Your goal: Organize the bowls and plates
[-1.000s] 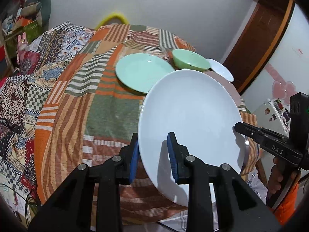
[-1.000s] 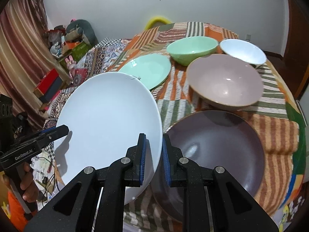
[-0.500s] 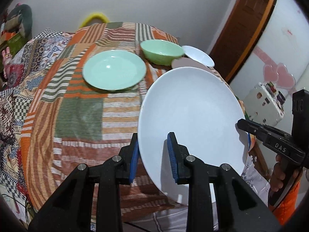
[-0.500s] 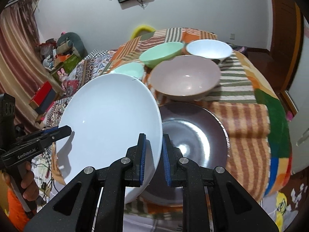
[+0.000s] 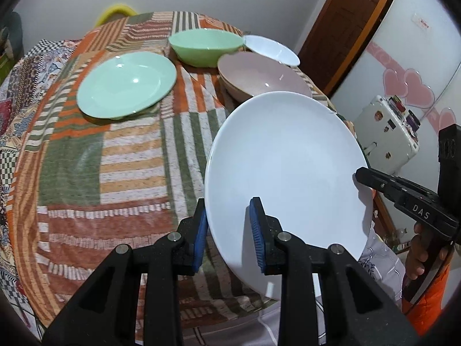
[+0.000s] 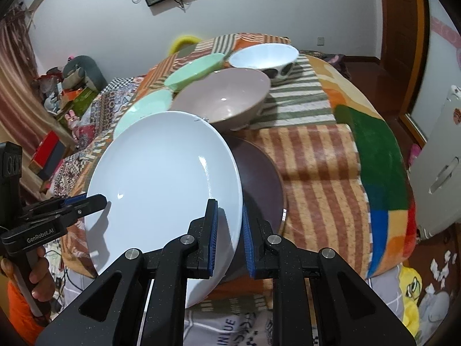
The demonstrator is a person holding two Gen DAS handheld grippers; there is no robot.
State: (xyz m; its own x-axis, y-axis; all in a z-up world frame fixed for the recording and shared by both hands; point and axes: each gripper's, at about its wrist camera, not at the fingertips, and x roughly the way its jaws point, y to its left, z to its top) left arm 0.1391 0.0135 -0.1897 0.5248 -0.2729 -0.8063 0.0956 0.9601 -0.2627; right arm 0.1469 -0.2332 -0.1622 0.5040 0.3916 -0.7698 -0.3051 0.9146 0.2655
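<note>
A large white plate (image 5: 285,158) is held above the table between both grippers. My left gripper (image 5: 229,230) is shut on its left rim. My right gripper (image 6: 229,236) is shut on its right rim. The plate (image 6: 161,184) hangs over a dark brown plate (image 6: 259,184) lying near the table's front edge. A pinkish-grey bowl (image 6: 227,98), a green bowl (image 5: 206,44), a white bowl (image 6: 263,56) and a green plate (image 5: 126,85) stand on the table behind.
The round table is covered with a striped patchwork cloth (image 5: 115,155). A white appliance (image 5: 386,132) stands beside the table on the right. A cluttered bed with boxes (image 6: 57,109) lies to the left.
Both grippers have carried the white plate to the right. It now covers part of the dark brown plate, and the green plate and bowls have shifted left in both views.
</note>
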